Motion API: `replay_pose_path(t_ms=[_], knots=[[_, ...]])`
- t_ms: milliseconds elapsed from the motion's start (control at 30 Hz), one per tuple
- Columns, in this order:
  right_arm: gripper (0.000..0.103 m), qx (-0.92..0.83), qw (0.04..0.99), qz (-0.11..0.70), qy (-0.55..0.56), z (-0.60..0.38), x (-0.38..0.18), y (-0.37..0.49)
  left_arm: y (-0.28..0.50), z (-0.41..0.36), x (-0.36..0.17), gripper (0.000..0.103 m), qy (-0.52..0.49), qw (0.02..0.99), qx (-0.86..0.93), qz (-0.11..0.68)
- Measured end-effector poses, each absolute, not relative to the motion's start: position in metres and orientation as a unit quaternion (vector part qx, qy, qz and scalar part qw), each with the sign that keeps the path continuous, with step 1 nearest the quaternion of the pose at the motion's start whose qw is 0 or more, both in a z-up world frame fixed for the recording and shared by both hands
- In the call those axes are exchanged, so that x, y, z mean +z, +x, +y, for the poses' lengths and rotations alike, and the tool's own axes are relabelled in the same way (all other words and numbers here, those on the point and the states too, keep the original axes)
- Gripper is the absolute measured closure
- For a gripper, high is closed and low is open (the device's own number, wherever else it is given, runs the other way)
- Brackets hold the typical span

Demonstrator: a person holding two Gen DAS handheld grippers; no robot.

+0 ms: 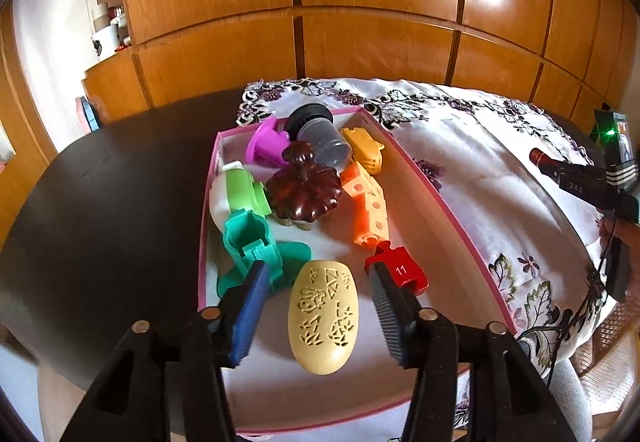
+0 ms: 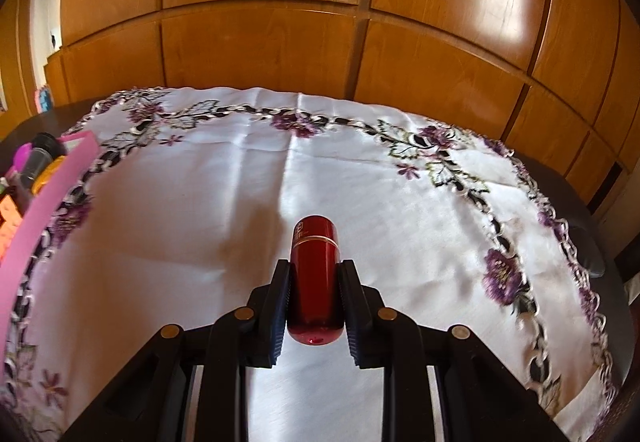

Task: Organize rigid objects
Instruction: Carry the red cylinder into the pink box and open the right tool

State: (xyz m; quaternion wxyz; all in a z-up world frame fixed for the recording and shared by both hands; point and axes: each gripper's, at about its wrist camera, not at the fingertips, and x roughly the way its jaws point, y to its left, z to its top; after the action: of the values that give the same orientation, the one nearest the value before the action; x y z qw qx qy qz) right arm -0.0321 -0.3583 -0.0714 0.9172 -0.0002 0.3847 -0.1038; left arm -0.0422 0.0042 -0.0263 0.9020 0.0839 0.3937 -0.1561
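I have the glossy red cylindrical bottle (image 2: 315, 278) clamped in my right gripper (image 2: 315, 298), above the embroidered white cloth (image 2: 240, 202). I should lower it gently, level. My left gripper (image 1: 320, 306) hovers wide over the pink-rimmed box (image 1: 436, 198).

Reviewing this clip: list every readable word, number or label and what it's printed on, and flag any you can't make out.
"11": white number on the red block in the pink box.
"DAS": faint letters on the right gripper, seen from the left wrist view.
Unreadable: small gold print on the cap of the red bottle held by the right gripper.
The cutouts on the cream egg are shapes, not text.
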Motion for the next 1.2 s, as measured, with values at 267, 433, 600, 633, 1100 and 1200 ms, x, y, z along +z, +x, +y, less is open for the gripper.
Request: replay_pose_path(t_ms=[267,433,600,633,1100,1200], knots=[[0.079,-0.048,0.925,0.377,0.022,-0.315,-0.05,-0.04,-0.045,0.003,-0.022,0.033,0.084,0.906,-0.154,0.386],[0.079,-0.003,0.927,0.373,0.038,-0.282,-0.036,-0.043,-0.046,0.005,-0.021,0.025,0.08,0.907,-0.147,0.386],[0.079,0.043,0.928,0.37,0.033,-0.247,-0.022,-0.047,-0.048,0.008,-0.017,0.014,0.077,0.908,-0.146,0.384],[0.079,0.052,0.928,0.369,0.031,-0.24,-0.019,-0.048,-0.049,0.008,-0.016,0.011,0.078,0.909,-0.145,0.382],[0.079,0.144,0.91,0.387,0.03,-0.168,-0.011,-0.055,-0.047,0.031,-0.011,0.0,0.057,0.916,-0.111,0.38],[0.079,0.155,0.903,0.399,0.035,-0.159,-0.014,-0.053,-0.047,0.042,-0.006,0.0,0.048,0.924,-0.093,0.369]])
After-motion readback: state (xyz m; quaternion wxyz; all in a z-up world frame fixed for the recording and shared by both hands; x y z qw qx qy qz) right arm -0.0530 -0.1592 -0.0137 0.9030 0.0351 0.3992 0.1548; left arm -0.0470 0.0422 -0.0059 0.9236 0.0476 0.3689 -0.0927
